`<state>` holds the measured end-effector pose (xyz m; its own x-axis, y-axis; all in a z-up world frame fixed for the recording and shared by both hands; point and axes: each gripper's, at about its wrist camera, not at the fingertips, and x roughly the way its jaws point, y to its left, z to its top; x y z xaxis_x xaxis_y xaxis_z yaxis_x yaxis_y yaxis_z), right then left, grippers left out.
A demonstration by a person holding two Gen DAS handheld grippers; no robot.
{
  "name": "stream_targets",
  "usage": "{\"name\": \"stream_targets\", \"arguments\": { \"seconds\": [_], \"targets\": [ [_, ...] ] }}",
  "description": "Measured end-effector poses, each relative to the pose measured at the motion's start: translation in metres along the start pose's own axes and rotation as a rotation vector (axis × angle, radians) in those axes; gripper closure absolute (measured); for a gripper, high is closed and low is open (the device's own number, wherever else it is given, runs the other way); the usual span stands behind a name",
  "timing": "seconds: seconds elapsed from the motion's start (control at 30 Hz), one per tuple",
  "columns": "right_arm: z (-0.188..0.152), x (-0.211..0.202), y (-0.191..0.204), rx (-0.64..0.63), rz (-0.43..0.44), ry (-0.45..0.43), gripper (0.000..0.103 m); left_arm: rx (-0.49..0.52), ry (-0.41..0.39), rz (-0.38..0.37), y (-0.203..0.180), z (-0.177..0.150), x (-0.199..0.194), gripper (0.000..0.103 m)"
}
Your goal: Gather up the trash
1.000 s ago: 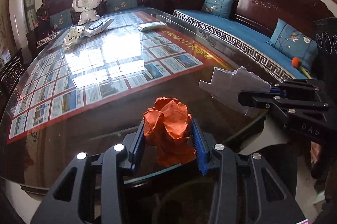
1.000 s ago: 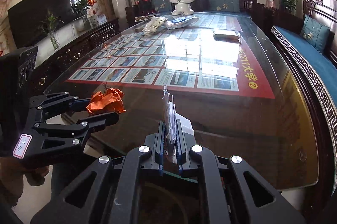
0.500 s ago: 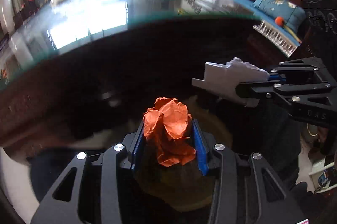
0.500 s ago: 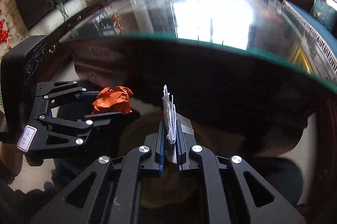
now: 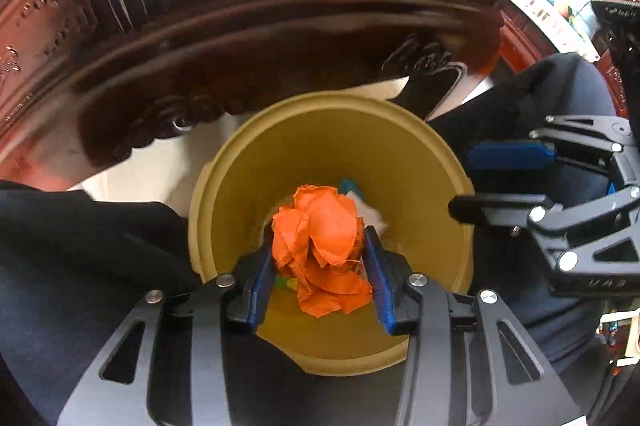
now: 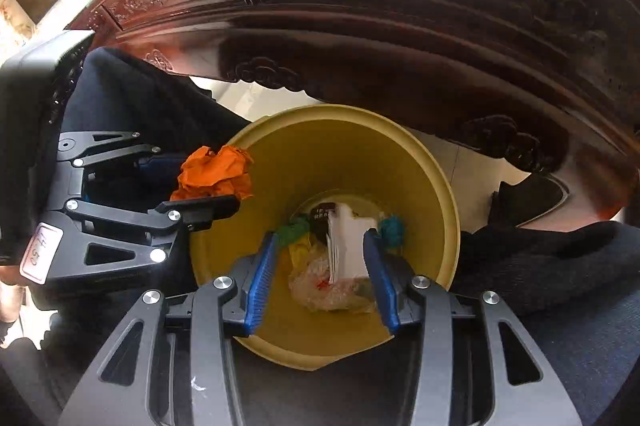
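1 yellow bin (image 6: 436, 178), 2 grippers above it: left (image 5: 318, 258), right (image 6: 320, 266). 1 orange wad (image 5: 320, 226), 1 white paper (image 6: 352, 246) inside bin.

Both wrist cameras look steeply down along their own fingers, from close above, into the same yellow bin (image 5: 420, 162) (image 6: 352, 146) beside a carved wooden table edge (image 5: 280, 26) (image 6: 400, 26). The left view catches the right gripper (image 5: 508, 178) at its right edge; the right view catches the left gripper (image 6: 184, 182) at its left
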<state>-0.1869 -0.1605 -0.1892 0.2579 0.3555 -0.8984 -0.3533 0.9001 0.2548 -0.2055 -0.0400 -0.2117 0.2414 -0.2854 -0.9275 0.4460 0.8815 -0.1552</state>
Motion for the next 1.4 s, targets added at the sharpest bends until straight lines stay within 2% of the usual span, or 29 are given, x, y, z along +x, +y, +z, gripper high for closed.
{"name": "stream_targets", "arguments": {
  "seconds": [0.23, 0.37, 0.43, 0.53, 0.7, 1.4],
  "targets": [
    [-0.011, 0.001, -0.019, 0.016, -0.024, 0.013, 0.059, 0.013, 0.035, -0.024, -0.002, 0.009, 0.018, 0.060],
    [-0.012, -0.001, -0.026, 0.028, -0.030, 0.012, 0.059, 0.007, 0.059, -0.045, -0.007, 0.015, 0.024, 0.055],
    [-0.012, -0.003, -0.029, 0.037, -0.033, 0.008, 0.059, 0.007, 0.071, -0.059, -0.009, 0.016, 0.026, 0.049],
    [-0.012, -0.004, -0.032, 0.041, -0.036, 0.007, 0.059, 0.002, 0.084, -0.069, -0.008, 0.016, 0.029, 0.034],
    [-0.011, -0.004, -0.033, 0.036, -0.036, 0.010, 0.059, 0.005, 0.099, -0.062, -0.009, 0.015, 0.033, 0.025],
    [-0.012, -0.004, -0.030, 0.023, -0.044, 0.006, 0.059, 0.004, 0.083, -0.030, -0.005, 0.012, 0.025, 0.025]
  ]
}}
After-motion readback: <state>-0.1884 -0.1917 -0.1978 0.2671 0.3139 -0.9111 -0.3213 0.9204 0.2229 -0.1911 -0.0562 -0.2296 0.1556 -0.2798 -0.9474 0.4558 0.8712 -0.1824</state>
